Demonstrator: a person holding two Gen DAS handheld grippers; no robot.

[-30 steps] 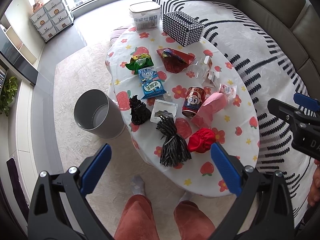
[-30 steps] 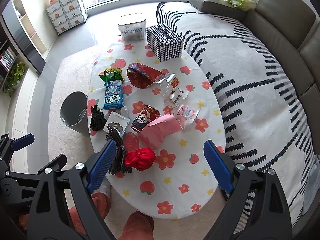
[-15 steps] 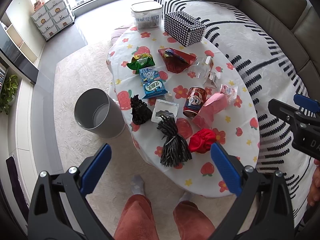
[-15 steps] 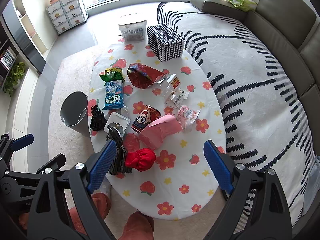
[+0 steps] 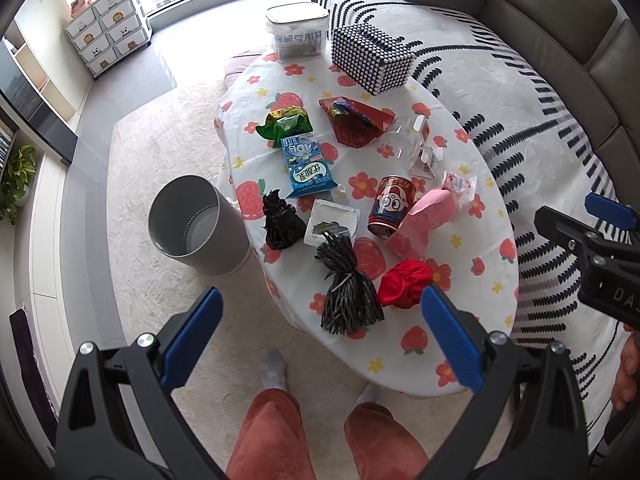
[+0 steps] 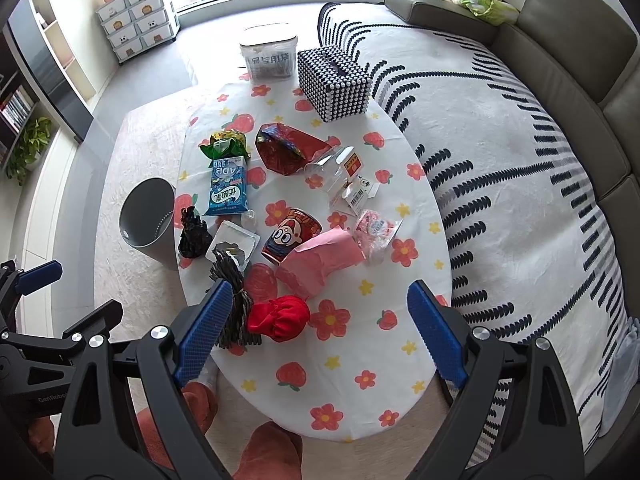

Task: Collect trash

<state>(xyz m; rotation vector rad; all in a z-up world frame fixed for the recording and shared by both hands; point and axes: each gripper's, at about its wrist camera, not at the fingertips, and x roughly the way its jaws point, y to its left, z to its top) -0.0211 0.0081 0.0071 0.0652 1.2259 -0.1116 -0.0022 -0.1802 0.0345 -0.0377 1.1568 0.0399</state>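
Honestly both grippers, left gripper (image 5: pixel 320 336) and right gripper (image 6: pixel 320 332), are hanging wide open and empty, with the red crumpled bag (image 6: pixel 279 317) sitting lower-centre, nearest the right one.

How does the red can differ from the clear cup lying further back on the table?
The can is opaque red with a cartoon face; the cup is see-through plastic. The can lies against pink paper; the cup lies beside a red foil bag. Both lie tipped over on the flowered table.

Left gripper (image 5: pixel 320 336) slightly nearer table (image 5: pixel 460 344).
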